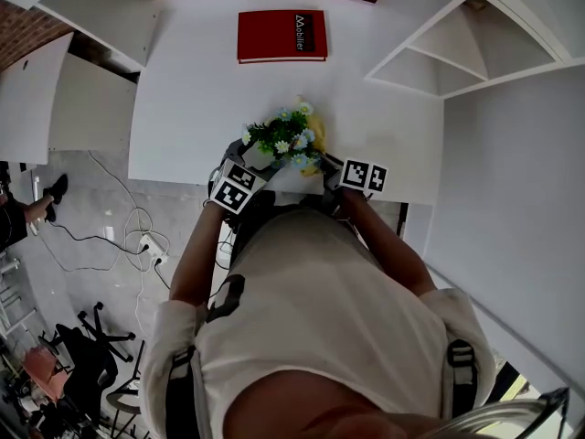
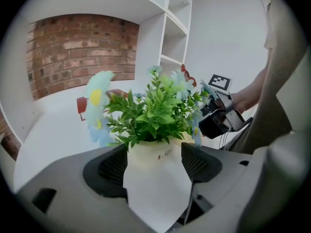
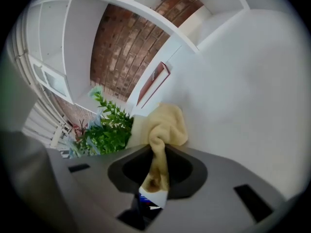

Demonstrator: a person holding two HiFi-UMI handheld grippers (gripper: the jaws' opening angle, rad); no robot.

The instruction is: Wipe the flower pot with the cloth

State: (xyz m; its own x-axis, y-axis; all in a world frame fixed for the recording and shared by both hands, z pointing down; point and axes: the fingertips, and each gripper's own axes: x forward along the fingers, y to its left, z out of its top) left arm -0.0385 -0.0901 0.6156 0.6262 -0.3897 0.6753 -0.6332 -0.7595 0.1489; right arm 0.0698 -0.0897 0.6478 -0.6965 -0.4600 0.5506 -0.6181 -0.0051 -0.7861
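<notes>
A person is seen from above at the front edge of a white table, with a gripper held in each hand. The flower pot, white and tapered with faint lettering near its rim, is clamped between the two jaws of the left gripper, whose pads are pressed against its sides. The pot is filled with a green plant dotted with pale blue and yellow flowers. In the head view the pot is found just over the table's near edge, between the two marker cubes. A yellow cloth is pinched in the right gripper: the jaws are nearly closed on a twisted strip of it, and a bunched end is left sticking out beyond the tips. That bunch is placed right against the pot's side, to the right of the plant; whether it is actually pressed on cannot be told. A red book is laid flat at the far side of the table, near a brick wall, and white shelves are set to the right.
</notes>
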